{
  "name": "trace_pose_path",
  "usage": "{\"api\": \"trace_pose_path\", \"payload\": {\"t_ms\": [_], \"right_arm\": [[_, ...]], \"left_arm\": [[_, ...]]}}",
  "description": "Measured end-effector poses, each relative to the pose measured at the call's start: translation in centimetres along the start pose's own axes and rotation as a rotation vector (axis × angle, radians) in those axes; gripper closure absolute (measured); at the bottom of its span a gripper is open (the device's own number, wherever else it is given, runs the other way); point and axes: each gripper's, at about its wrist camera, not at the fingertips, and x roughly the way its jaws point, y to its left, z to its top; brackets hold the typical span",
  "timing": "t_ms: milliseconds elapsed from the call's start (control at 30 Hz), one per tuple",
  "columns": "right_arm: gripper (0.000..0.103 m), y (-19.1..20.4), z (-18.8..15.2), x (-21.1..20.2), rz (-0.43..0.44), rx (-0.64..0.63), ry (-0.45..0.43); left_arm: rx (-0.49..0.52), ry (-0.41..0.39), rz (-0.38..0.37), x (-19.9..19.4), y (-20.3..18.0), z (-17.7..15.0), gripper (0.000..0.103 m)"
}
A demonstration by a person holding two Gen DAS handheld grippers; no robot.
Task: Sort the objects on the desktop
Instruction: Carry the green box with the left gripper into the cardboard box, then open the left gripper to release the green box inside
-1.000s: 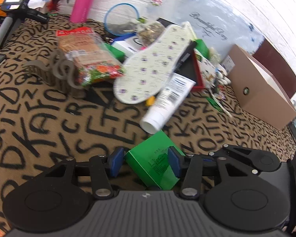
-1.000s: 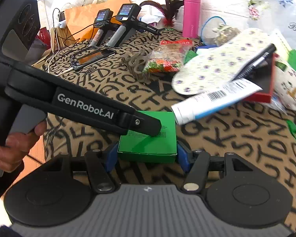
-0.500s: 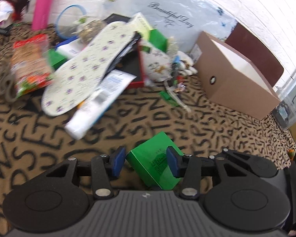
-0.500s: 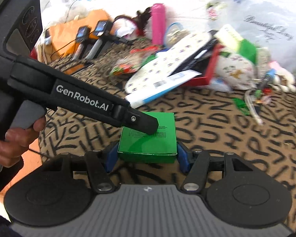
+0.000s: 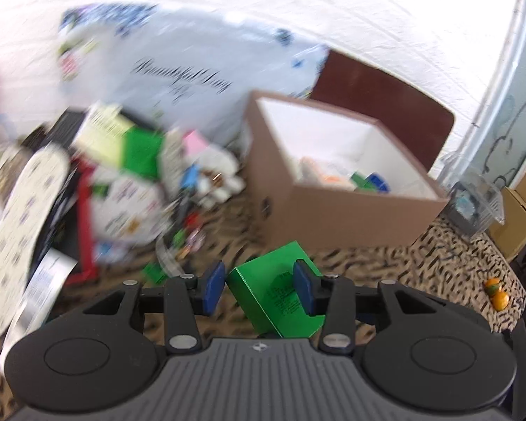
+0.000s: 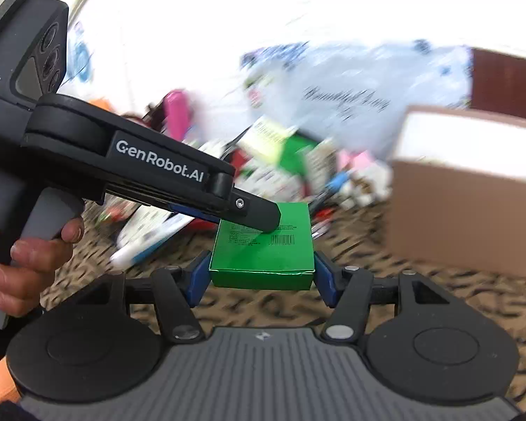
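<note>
Your right tool (image 6: 261,277) pinches the green box (image 6: 263,245) flat between its blue pads, lifted clear of the patterned tabletop (image 6: 420,301). Your left tool (image 5: 259,286) has the same box (image 5: 277,301) between its pads too, tilted on a corner; the far pad presses its face, while a narrow gap shows at the near pad, and the log's fall is too slight to call the jaws closing. Your left hand (image 6: 28,245) wraps the trigger handle. Beyond the box stands an open brown cardboard carton (image 5: 333,210) with a few items inside. To its left lies a blurred heap, including a spotted insole (image 5: 21,231) and a printed plastic bag (image 5: 179,80).
</note>
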Motion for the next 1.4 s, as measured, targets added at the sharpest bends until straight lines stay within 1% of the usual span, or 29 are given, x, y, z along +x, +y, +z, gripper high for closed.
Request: {"api": "trace_pose_path", "payload": {"t_ms": [200,400,567,700,833,900,933,967,1000,1033,1067,1133,1233,1400], "right_arm": [[0.043,-4.3,2.6,-1.1,-0.088,0.029,-0.099],[0.043,-8.1,4.6,-1.1,-0.158,0.056,-0.166],[0.043,-11.0,5.4,0.2,-0.203,0.095,-0.186],[0.043,-13.3,5.8,2.0,-0.228,0.111,-0.170],[0.043,-14.6,5.8,3.1,-0.230,0.129,-0.156],[0.042,-14.9,5.7,3.5,-0.229,0.137,-0.149],[0.042,-15.1,5.6,3.8,-0.226,0.141,-0.146],[0.037,-15.1,5.5,4.0,-0.229,0.139,-0.143],[0.032,-15.1,5.5,4.1,-0.235,0.131,-0.136],[0.024,-15.1,5.3,4.1,-0.244,0.129,-0.139],[0.019,-15.1,5.1,3.9,-0.255,0.131,-0.151],[0.016,-15.2,4.8,3.6,-0.273,0.140,-0.162],[0.014,-15.1,4.6,3.2,-0.298,0.142,-0.161],[0.011,-14.8,4.5,2.7,-0.301,0.143,-0.173]], "left_arm": [[0.050,-0.045,-0.049,2.5,-3.3,4.5,0.058],[0.114,-0.052,-0.089,5.5,-5.7,8.1,0.058],[0.146,-0.047,-0.100,8.8,-6.6,9.7,0.058],[0.127,-0.028,-0.110,11.2,-6.2,10.4,0.057],[0.116,-0.025,-0.115,12.9,-5.8,10.9,0.057],[0.112,-0.031,-0.113,13.4,-5.7,10.8,0.046],[0.105,-0.027,-0.111,13.6,-5.5,10.8,0.029],[0.095,-0.023,-0.114,13.6,-5.4,10.6,0.017],[0.084,-0.024,-0.134,13.4,-5.1,10.3,0.015],[0.083,-0.030,-0.155,13.3,-4.9,10.0,0.014],[0.087,-0.032,-0.168,13.0,-5.0,9.8,0.014],[0.093,-0.025,-0.161,12.9,-5.1,9.5,0.010],[0.099,-0.015,-0.150,12.8,-5.2,9.1,0.010],[0.121,-0.008,-0.142,12.3,-5.6,8.5,0.009]]}}
